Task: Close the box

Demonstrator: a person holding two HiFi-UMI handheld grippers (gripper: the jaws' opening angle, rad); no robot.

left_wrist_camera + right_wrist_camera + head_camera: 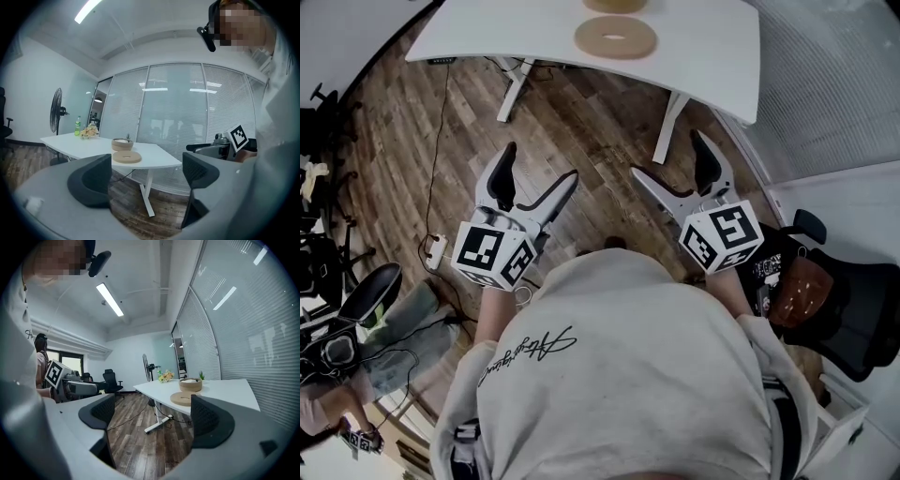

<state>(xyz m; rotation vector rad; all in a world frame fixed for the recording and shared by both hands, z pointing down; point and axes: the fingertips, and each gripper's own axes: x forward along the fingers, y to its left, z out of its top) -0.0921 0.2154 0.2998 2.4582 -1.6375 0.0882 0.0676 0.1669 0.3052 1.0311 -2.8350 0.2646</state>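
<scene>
You stand well short of the white table [703, 56], so this is the approach, and nothing of the closing is begun. On the table the round wooden box [122, 144] sits open, and its flat lid [126, 157] lies just beside it, on the side nearer you. Your left gripper [540, 164] and right gripper [667, 155] both have their jaws spread wide and empty. Next, I judge, you must get within reach, take the lid by its rim and seat it squarely.

Round tan box [122, 144] stood upright, open, on white table [506, 37] -- flat disc lid [615, 38] lay just beside it, off box.
</scene>
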